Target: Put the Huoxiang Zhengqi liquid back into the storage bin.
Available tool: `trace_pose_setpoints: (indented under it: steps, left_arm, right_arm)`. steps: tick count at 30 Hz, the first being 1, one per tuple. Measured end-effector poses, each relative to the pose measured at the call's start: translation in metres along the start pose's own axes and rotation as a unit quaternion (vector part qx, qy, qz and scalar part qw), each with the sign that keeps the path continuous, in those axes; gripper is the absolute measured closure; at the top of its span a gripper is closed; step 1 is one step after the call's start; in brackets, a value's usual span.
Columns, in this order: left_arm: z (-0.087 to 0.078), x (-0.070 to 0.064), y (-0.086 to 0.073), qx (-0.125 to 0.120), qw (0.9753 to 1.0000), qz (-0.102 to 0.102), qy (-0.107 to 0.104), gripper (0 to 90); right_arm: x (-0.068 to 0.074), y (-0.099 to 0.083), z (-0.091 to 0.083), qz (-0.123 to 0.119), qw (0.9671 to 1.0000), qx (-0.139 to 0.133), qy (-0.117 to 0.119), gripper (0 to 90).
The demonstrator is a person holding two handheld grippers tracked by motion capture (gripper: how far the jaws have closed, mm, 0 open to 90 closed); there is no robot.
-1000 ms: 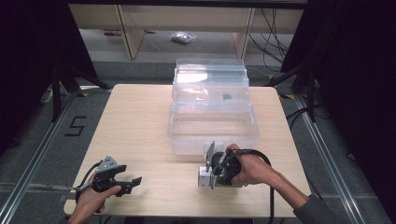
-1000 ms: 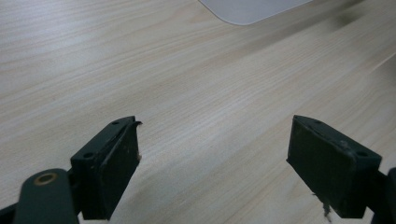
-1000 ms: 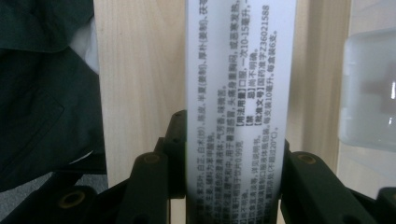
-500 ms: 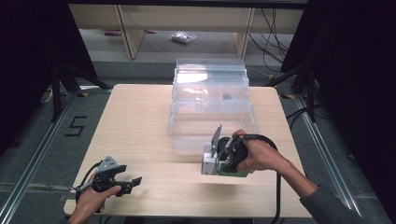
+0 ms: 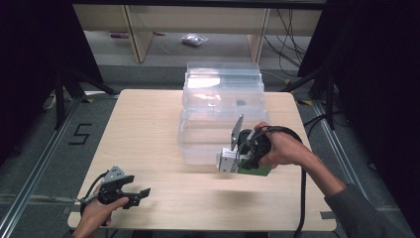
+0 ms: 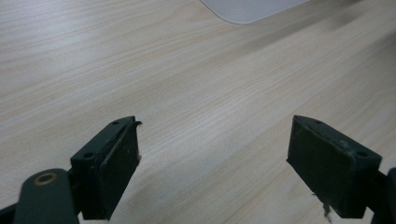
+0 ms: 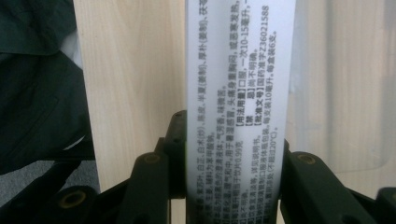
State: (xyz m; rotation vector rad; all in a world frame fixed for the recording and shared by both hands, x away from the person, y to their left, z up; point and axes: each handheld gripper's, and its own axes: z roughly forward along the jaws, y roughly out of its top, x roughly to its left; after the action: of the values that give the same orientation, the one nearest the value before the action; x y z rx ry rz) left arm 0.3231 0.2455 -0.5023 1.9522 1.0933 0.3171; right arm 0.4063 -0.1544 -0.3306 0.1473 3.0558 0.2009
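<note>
since a second ago your right hand has carried the small carton up off the bench and toward the clear bins, while your left hand has stayed put at the near left corner. in the high view the right tongs [image 5: 236,157] grip the carton [image 5: 229,162], a white box with a green side, held in the air just at the near edge of the lower clear bin [image 5: 198,144]; it sits low and close to that wall, which i judge is so you can lift it over the rim and drop it in. a second clear bin [image 5: 223,87] stands behind the first, touching or stacked on it, i cannot tell which. the left tongs [image 5: 141,194] rest low at the bench [image 5: 143,129] corner, well apart from the work, likely parked so they stay out of the way. in the left gripper view the left tongs [image 6: 212,158] stand wide apart over bare wood with nothing between them, and a corner of a bin shows at the top edge. in the right gripper view the right tongs [image 7: 229,186] are closed on the carton [image 7: 240,84], its printed face squarely between the jaws and running straight away from the camera, a firm, centred hold that should keep it from twisting as you carry it.
</note>
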Motion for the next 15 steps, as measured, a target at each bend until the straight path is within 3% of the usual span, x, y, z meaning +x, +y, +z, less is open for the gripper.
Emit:
trace_pose_setpoints:
  steps: [2,3,4,6,9,10,11,13,15]
  left_arm:
    - [0.0,0.0,0.0,0.0,1.0,-0.001,0.001,16.0]
    - [0.0,0.0,0.0,0.0,1.0,-0.001,0.0,15.9]
    - [0.0,0.0,0.0,0.0,1.0,0.0,0.0,16.0]
    - [0.0,0.0,0.0,0.0,1.0,-0.001,0.001,15.9]
    - [0.0,0.0,0.0,-0.002,1.0,-0.001,0.003,16.0]
    - [0.001,0.0,0.0,-0.002,1.0,-0.003,0.0,16.0]
    - [0.0,0.0,0.0,-0.001,1.0,-0.002,0.001,15.9]
    - [0.0,0.0,0.0,0.0,1.0,0.0,0.0,15.9]
    - [0.001,0.0,0.0,-0.001,1.0,-0.003,0.0,16.0]
  right_arm:
    - [-0.006,-0.001,-0.004,-0.01,1.0,0.0,-0.002,64.8]
    - [-0.007,-0.002,-0.007,-0.002,1.0,-0.002,-0.005,64.8]
    - [-0.011,-0.003,-0.008,-0.016,0.9998,-0.006,-0.01,64.8]
    - [-0.014,-0.005,-0.013,0.01,0.9999,0.002,-0.009,64.8]
    - [-0.022,-0.007,-0.018,0.011,0.9998,0.003,-0.017,64.8]
    - [-0.026,-0.007,-0.019,-0.001,0.9998,0.004,-0.02,64.8]
    - [-0.028,-0.008,-0.021,0.013,0.9997,0.005,-0.022,64.8]
    - [-0.033,-0.008,-0.023,0.015,0.9997,0.005,-0.021,64.8]
    - [-0.039,-0.009,-0.024,0.004,0.9996,0.004,-0.027,64.8]
